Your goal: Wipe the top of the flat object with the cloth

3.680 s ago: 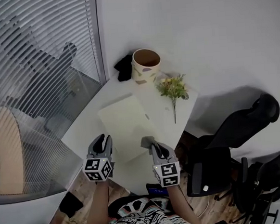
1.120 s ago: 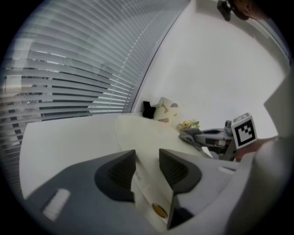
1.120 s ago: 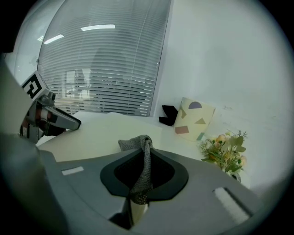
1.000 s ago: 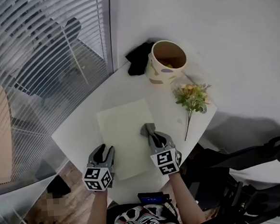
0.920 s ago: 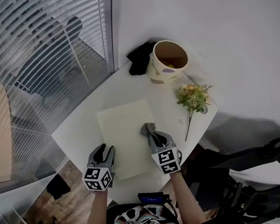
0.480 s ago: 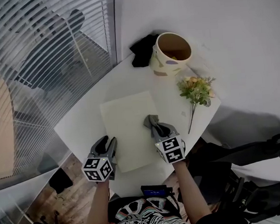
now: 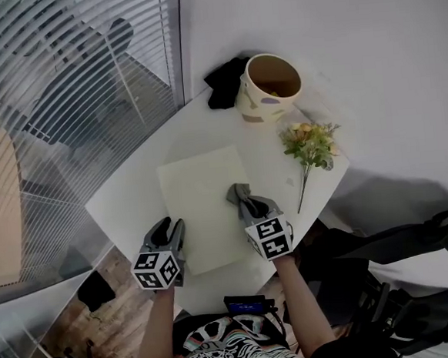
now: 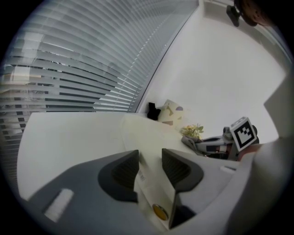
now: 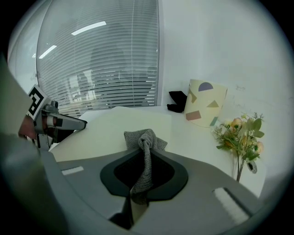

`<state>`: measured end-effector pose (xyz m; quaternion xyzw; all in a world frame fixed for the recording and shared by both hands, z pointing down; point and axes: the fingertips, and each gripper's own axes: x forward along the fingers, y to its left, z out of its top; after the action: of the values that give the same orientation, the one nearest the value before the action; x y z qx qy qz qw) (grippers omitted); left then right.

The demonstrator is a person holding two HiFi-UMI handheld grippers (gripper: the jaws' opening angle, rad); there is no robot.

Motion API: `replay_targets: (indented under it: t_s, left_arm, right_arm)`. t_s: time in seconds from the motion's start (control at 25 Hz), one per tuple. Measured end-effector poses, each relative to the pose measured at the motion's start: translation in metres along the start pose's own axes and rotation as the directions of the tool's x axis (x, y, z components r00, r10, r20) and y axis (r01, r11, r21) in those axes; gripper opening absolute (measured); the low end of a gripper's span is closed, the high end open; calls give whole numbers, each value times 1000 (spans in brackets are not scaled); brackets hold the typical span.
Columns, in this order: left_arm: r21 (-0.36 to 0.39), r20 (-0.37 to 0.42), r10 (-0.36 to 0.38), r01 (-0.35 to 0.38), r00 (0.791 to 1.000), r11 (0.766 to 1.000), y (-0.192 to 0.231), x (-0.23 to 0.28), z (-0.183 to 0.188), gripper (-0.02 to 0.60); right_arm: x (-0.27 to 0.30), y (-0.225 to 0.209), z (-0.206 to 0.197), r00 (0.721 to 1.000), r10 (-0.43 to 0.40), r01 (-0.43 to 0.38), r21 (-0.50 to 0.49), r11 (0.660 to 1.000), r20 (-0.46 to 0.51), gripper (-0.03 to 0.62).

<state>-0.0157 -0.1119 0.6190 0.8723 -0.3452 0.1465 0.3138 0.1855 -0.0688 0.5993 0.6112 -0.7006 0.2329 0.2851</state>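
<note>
The flat object (image 7: 198, 196) is a cream board lying in the middle of the white table (image 7: 133, 197). A grey knitted cloth (image 7: 237, 192) rests on the board's right edge, and my right gripper (image 7: 247, 206) is shut on it. In the right gripper view the cloth (image 9: 144, 137) hangs bunched between the jaws of that gripper (image 9: 144, 151), over the board (image 9: 110, 126). My left gripper (image 7: 169, 231) is at the board's near left edge. In the left gripper view the board's edge (image 8: 147, 133) runs between the jaws of the left gripper (image 8: 149, 158), which hold it.
A cream pot with coloured shapes (image 7: 267, 86) stands at the table's far corner, a black bundle (image 7: 220, 82) beside it. A flower sprig (image 7: 308, 146) lies along the right edge. Window blinds (image 7: 64, 110) are to the left, black office chairs (image 7: 399, 245) to the right.
Since the earliest frame my right gripper has carried the cloth from the board's near right corner farther along its right edge. My left gripper has stayed on the near left edge.
</note>
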Motion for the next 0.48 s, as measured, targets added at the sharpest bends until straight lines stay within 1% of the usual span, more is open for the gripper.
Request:
replay_targets:
  t_s: [0.16,0.24,0.48]
  left_arm:
    - [-15,5,-8,8,1000,1000,0,2,0,212]
    - [-10,1,-7,7,1000,1000,1,2,0,212]
    - [-15,-5,-13,13,1000,1000,1,3,2,212]
  right_arm:
    - [-1,0,-1,1000,1,-1,-9,1000,-11,20]
    - [-2,2,-4,1000,0,-1,-13,1000,-16,20]
    - [-5,3,-6,1000,-2,2,-12,1000,0,20]
